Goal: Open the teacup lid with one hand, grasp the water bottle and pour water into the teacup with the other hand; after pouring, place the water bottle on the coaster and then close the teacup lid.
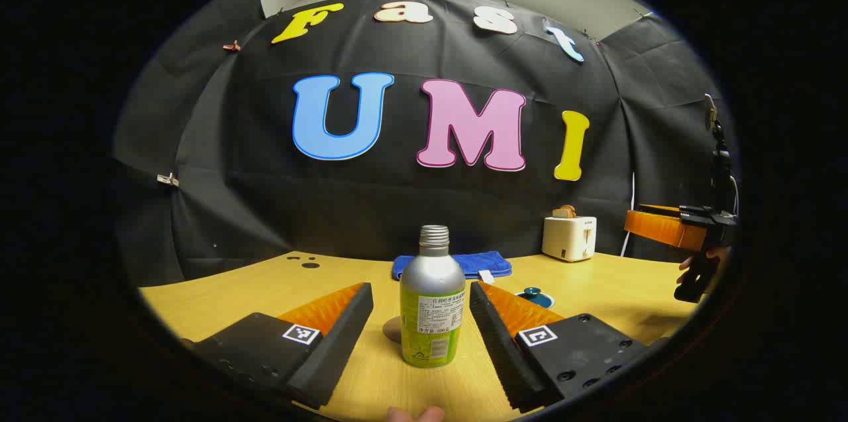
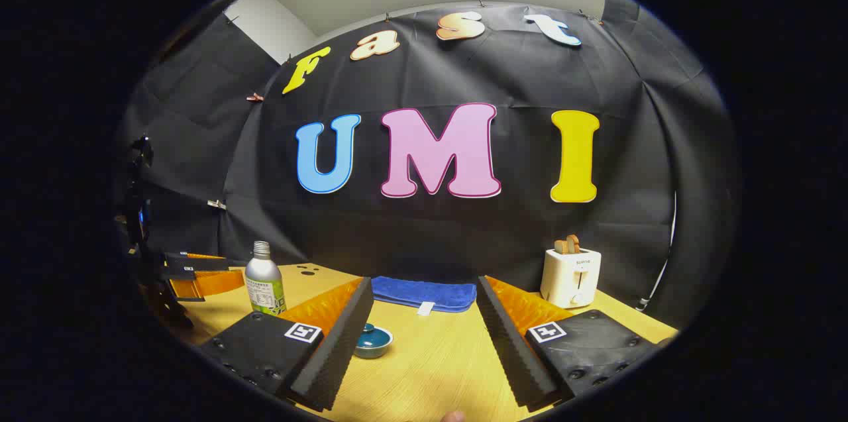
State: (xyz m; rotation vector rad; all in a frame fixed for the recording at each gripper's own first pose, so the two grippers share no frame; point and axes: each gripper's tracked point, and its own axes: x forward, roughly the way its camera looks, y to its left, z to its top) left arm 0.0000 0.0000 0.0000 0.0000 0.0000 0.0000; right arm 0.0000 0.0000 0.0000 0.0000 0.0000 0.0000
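A silver water bottle (image 1: 431, 303) with a green label stands upright on the wooden table (image 1: 596, 283). My left gripper (image 1: 421, 295) is open, a finger on either side of the bottle and apart from it. A small brown coaster (image 1: 391, 328) peeks out just behind the bottle's base. The teal teacup (image 1: 536, 297), lid on, sits to the right, partly behind my finger. In the right gripper view my right gripper (image 2: 424, 289) stands open above the table, with the lidded teacup (image 2: 373, 340) low beside its left finger. The bottle (image 2: 264, 280) and left gripper (image 2: 193, 271) appear far left.
A folded blue towel (image 1: 452, 264) lies at the back of the table by the black wall. A white toaster (image 1: 569, 237) with bread in it stands at the back right. A hand holds the right gripper (image 1: 682, 231) at the far right edge.
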